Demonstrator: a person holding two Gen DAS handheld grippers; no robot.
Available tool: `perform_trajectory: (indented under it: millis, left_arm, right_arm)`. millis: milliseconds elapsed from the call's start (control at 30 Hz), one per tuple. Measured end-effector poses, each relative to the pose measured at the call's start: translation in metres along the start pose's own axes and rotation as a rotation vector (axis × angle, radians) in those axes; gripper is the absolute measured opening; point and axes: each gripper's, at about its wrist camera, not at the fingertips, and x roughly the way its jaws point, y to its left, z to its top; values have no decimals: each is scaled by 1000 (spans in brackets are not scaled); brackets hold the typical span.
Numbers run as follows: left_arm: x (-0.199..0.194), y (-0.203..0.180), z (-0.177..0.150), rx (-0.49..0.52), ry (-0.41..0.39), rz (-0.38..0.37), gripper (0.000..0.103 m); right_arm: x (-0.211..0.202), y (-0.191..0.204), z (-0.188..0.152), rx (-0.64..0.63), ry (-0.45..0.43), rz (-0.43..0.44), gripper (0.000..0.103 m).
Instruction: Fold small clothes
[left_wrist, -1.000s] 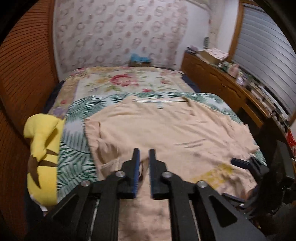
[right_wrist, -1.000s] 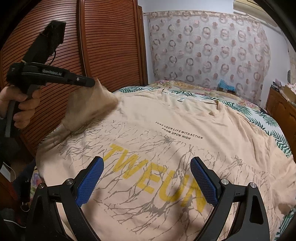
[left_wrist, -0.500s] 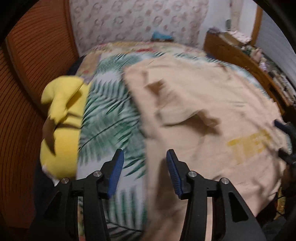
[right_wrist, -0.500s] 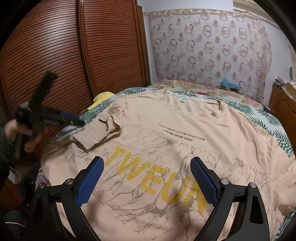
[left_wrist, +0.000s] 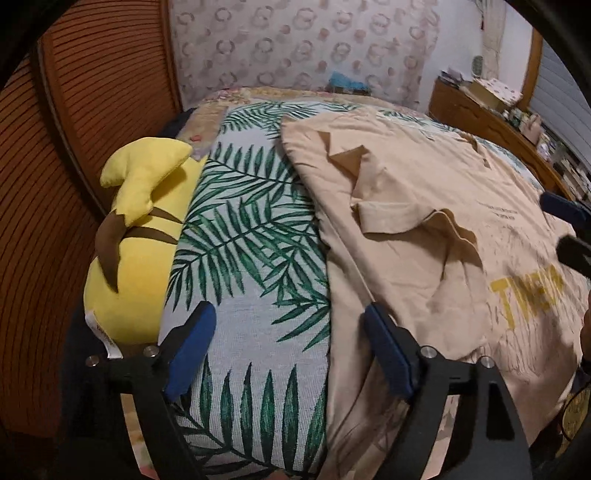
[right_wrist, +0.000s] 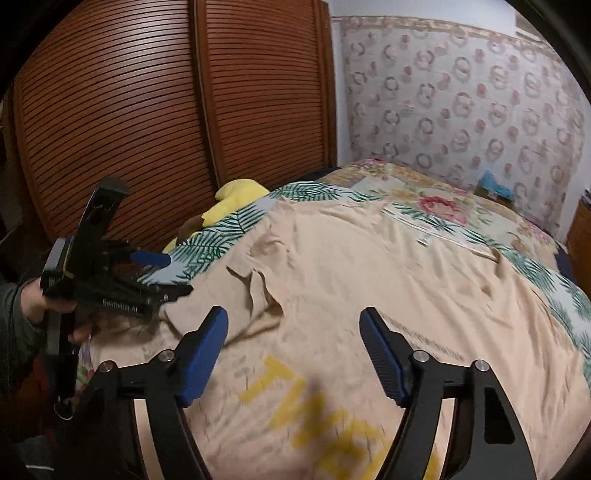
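Observation:
A peach T-shirt (left_wrist: 424, 177) (right_wrist: 369, 273) with a yellow print lies spread on the bed. Its left sleeve (left_wrist: 391, 221) (right_wrist: 258, 258) is folded in over the body, rumpled. My left gripper (left_wrist: 288, 317) (right_wrist: 170, 275) hovers low over the shirt's left edge with its jaws opening. Only bedspread and the shirt's edge lie beneath them, and nothing is gripped. My right gripper (right_wrist: 294, 319) (left_wrist: 569, 230) hangs above the print near the folded sleeve. Its jaws are closing but still wide, and the pads touch no cloth.
A yellow plush toy (left_wrist: 136, 258) (right_wrist: 236, 201) lies at the bed's left edge on the palm-leaf bedspread (left_wrist: 251, 240). Slatted wooden wardrobe doors (right_wrist: 147, 110) stand close on the left. A cluttered wooden sideboard (left_wrist: 480, 110) runs along the right. A person's hand (right_wrist: 33, 299) holds the left gripper.
The left gripper let go of the sleeve, which now lies folded on the shirt, then sank to the shirt's left edge and opened wide. The right gripper shifted over the shirt and narrowed.

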Motion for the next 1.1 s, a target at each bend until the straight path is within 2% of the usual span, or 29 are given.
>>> perform_trajectory:
  millis: [333,433,567,700,767,833,933,1033,1100]
  left_arm:
    - [-8,3,-16,-97,-64,73,88]
    - [-13,9,-20,-147,-82,56,88]
    - [-29,25,-13,-227,-178,50,88]
    - [-49,40,18,-258,-302,71,88]
    - [-54,44,34,-246,-347,78,88]
    - [-55,48,50,-234,-372,92,88]
    - [-52,53,70,-221,-394,100,88]
    - [-41,56,85,-191,-389,69,88]
    - [-35,52,90,-150,-380,28,88]
  right_arm:
    - [71,12,27,-86,82,67,73]
    - [94,12,31,-94,137,91,73]
    - [115,16,37,-123,196,78,73]
    - [127,22,39,-168,225,56,71]
    - [128,24,41,-181,224,54,63]
    - [133,27,43,-184,219,59,44]
    - [135,26,47,-185,220,55,25]
    - [136,22,49,-179,214,34,14]
    - [133,12,47,-137,201,0,13]
